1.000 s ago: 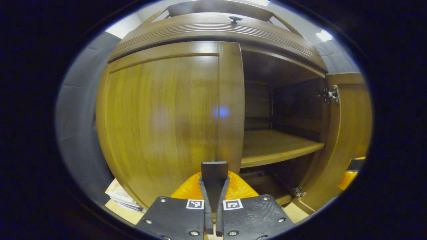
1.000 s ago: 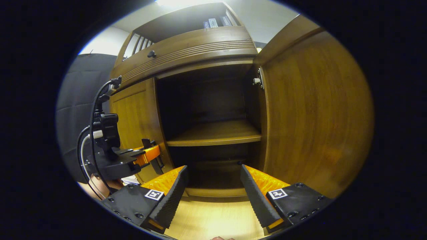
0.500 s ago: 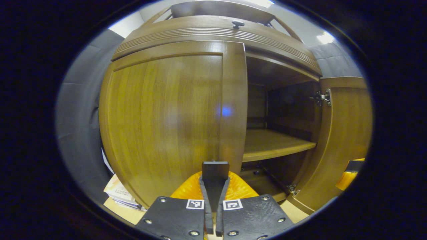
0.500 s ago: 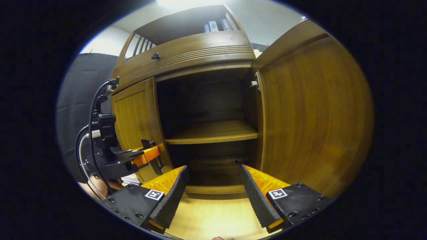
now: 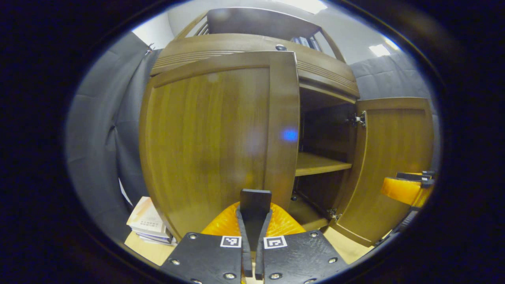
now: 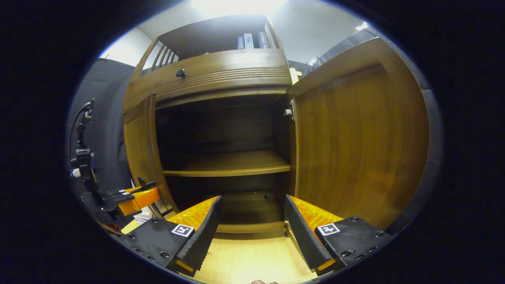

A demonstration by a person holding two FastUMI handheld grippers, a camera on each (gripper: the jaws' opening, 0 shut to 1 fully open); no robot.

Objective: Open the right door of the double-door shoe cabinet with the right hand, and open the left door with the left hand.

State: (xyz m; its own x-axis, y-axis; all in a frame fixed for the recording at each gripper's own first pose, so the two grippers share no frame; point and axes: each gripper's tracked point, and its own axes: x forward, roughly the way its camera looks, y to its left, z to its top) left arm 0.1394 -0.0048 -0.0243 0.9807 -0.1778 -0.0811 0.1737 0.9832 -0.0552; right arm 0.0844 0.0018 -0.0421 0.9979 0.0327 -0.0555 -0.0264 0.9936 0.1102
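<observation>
Left tongs [image 5: 252, 205] clenched at the free edge of the left door [image 5: 213, 138], which stands partly open; whether they pinch something there I cannot tell. Right tongs [image 6: 250, 209] released, facing the shelf [image 6: 229, 167]. Right door [image 6: 355, 142] wide open.

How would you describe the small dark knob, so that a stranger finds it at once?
Start at the brown wooden shoe cabinet with both doors swung open. Above the doors runs a ribbed wooden band. The small dark round knob sits on that band toward its left, the one dark fitting on it.
</observation>
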